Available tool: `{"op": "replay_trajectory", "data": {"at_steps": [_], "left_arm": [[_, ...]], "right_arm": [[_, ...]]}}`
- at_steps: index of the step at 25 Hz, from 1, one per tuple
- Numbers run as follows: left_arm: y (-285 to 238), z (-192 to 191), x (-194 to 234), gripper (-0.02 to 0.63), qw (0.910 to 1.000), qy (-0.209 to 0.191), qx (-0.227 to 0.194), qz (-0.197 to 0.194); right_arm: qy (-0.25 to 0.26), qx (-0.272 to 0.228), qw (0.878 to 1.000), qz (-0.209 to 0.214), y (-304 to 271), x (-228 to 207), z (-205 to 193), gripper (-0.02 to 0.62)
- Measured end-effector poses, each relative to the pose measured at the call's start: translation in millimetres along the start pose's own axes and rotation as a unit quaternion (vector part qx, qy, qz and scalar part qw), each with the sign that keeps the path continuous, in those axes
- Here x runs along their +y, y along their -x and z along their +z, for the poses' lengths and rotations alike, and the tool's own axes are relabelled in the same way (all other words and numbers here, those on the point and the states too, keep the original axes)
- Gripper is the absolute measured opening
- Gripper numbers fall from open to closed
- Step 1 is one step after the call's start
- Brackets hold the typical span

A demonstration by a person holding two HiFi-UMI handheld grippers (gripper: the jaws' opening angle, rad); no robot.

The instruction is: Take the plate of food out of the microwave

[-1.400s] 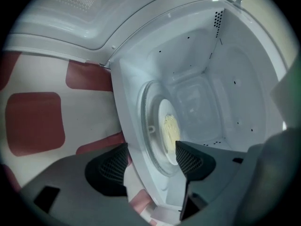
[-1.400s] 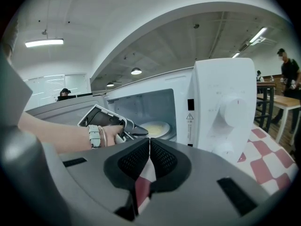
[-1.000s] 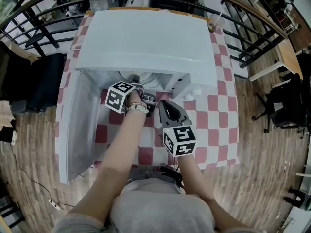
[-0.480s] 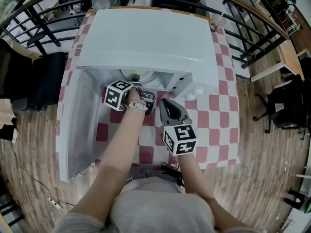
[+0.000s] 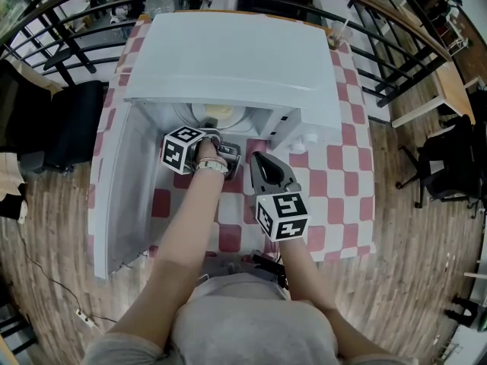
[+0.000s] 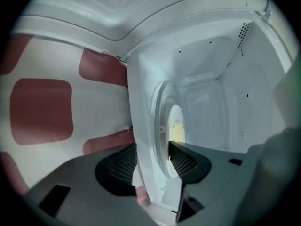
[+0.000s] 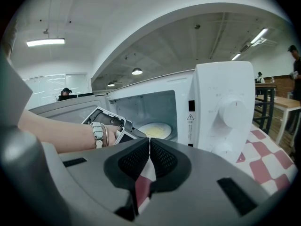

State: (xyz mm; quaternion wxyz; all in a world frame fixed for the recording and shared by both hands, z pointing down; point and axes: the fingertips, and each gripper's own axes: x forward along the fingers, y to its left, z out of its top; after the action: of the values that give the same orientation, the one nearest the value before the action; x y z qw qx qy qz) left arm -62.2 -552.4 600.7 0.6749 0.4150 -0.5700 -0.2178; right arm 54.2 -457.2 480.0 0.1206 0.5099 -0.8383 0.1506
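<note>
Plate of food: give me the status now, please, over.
Left hand-held gripper at microwave mouth, jaws just closing around plate rim, no grip yet. Right hand-held gripper shut, empty, outside. Plate inside, food on it. Door open, nothing blocking.

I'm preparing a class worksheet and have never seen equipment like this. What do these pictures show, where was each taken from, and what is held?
No robot here: a person holds a two-jaw gripper in each hand. One picture comes from a camera on the person's head, looking down; the other two from cameras riding on the grippers. A white microwave, door open, stands on a red-and-white checked tablecloth; inside sits a plate of yellow food. The left gripper reaches in; its jaws have just been closing, with the plate's rim showing in the gap, but no pinch is visible. The right gripper hangs outside, shut and empty.
</note>
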Motion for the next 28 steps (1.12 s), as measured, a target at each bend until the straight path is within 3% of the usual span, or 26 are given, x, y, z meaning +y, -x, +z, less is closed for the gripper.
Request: {"op": "replay_trajectory", "data": {"at_steps": [10, 28], "left_arm": [[12, -2, -2, 0.126, 0.9997, 0.006, 0.012, -0.02], [20, -2, -8, 0.04, 0.9987, 0.028, 0.027, -0.034]], "right_arm": [[0.007, -0.004, 1.0, 0.004, 5, 11, 2, 0.026], [0.013, -0.009, 1.0, 0.002, 10, 11, 6, 0.026]]}}
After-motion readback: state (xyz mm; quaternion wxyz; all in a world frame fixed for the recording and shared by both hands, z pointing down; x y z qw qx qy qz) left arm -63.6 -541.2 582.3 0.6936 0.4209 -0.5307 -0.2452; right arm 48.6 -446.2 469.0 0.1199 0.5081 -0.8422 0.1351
